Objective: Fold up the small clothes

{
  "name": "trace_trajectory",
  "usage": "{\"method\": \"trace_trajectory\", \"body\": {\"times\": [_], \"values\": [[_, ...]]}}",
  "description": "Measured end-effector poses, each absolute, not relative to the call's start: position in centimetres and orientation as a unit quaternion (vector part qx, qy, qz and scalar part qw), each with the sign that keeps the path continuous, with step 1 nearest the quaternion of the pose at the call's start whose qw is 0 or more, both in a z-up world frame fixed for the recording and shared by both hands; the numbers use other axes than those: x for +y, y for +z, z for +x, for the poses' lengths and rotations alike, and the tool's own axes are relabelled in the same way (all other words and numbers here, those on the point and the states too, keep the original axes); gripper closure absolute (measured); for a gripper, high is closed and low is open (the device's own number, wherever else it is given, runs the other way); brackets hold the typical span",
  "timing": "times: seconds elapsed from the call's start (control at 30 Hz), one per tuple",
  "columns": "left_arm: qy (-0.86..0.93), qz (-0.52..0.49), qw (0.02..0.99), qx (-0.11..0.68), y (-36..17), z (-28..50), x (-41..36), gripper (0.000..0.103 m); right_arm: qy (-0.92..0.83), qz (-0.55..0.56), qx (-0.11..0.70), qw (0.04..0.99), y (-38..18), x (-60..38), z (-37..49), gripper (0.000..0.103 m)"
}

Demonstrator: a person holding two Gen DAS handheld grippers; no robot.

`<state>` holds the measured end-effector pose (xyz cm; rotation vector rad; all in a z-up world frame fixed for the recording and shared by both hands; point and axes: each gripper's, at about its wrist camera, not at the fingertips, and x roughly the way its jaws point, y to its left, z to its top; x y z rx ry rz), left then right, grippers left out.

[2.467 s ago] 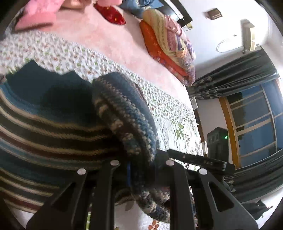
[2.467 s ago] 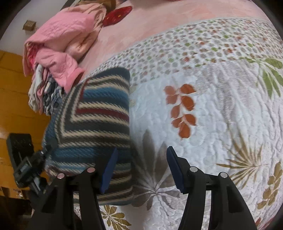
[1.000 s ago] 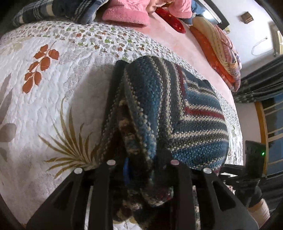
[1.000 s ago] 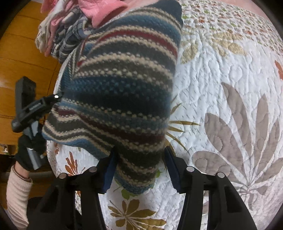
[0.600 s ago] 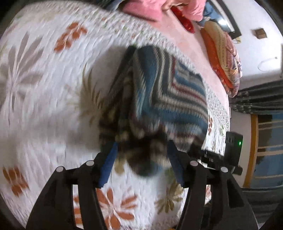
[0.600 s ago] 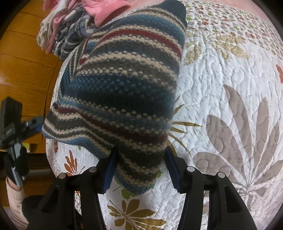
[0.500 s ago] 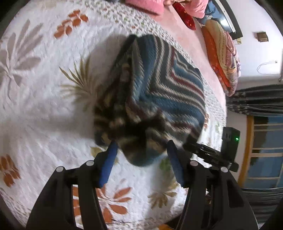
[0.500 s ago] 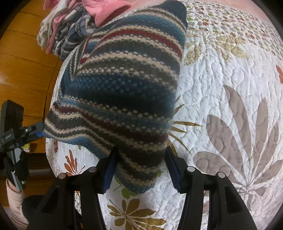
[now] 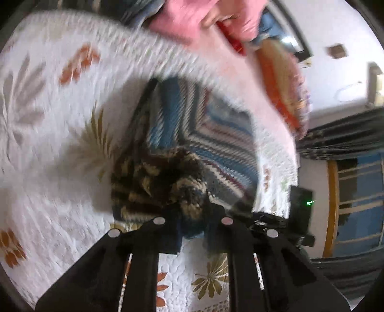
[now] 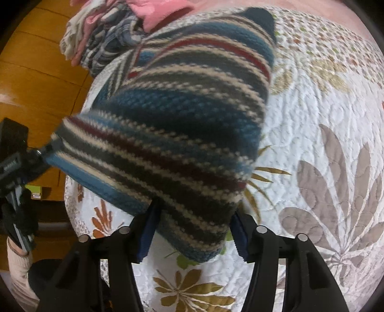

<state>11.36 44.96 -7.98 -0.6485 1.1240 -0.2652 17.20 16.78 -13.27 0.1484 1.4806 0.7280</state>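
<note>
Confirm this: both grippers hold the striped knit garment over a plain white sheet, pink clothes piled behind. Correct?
Not quite. The sheet isn't plain: the right wrist view shows a quilted bedspread printed with leaves and flowers. The rest stands: left gripper, right gripper, striped knit garment, pink clothes.

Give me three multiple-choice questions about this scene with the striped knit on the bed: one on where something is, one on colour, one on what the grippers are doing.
1. Where does the striped knit lie?
A. On the leaf-print quilt
B. On a wooden floor
C. Inside a basket

2. Which colour is the clothes pile behind the knit mostly?
A. Green
B. Pink
C. Yellow

3. What is the left gripper doing?
A. Open, clear of the knit
B. Shut on a corner of the knit
C. Holding a pillow

Answers:
1 A, the floral quilt shows all around the knit.
2 B, pink fabric tops the heap.
3 B, bunched knit sits pinched between its fingers; the right gripper likewise has the knit's edge between its fingers.
</note>
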Motion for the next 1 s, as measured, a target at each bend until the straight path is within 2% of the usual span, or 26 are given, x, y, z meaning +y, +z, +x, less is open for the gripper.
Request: {"method": "trace_trajectory", "body": {"times": [0.07, 0.23, 0.47, 0.57, 0.6, 0.67, 0.73, 0.87, 1.0], "values": [[-0.111, -0.262, 0.791, 0.541, -8.5, 11.4, 44.9, 0.092, 0.328, 0.069, 0.658, 0.675, -13.0, 17.1, 17.1, 0.044], [-0.075, -0.205, 0.759, 0.614, -14.4, 12.4, 44.4, 0.091, 0.315, 0.047, 0.670, 0.670, -14.2, 17.3, 16.7, 0.045], [-0.081, -0.183, 0.761, 0.616, -15.1, 13.1, 43.5, 0.085, 0.309, 0.044, 0.681, 0.663, -15.5, 17.1, 16.8, 0.045], [-0.101, -0.213, 0.750, 0.618, -14.1, 12.7, 44.2, 0.071, 0.314, 0.040, 0.681, 0.660, -15.3, 17.1, 16.8, 0.045], [-0.109, -0.221, 0.749, 0.615, -13.7, 12.5, 44.7, 0.061, 0.318, 0.038, 0.682, 0.657, -14.9, 17.1, 16.9, 0.044], [-0.136, -0.232, 0.765, 0.585, -11.5, 12.2, 45.9, 0.058, 0.325, 0.039, 0.679, 0.657, -14.0, 17.0, 17.2, 0.043], [-0.140, -0.253, 0.780, 0.556, -10.1, 12.1, 47.2, 0.047, 0.331, 0.044, 0.671, 0.662, -13.0, 16.6, 17.4, 0.034], [-0.115, -0.304, 0.786, 0.525, -9.5, 14.0, 49.0, 0.045, 0.326, 0.066, 0.671, 0.662, -12.7, 15.6, 18.2, 0.033], [-0.090, -0.274, 0.790, 0.542, -11.0, 17.3, 47.1, 0.045, 0.319, 0.065, 0.673, 0.664, -13.2, 14.8, 18.5, 0.033]]}}
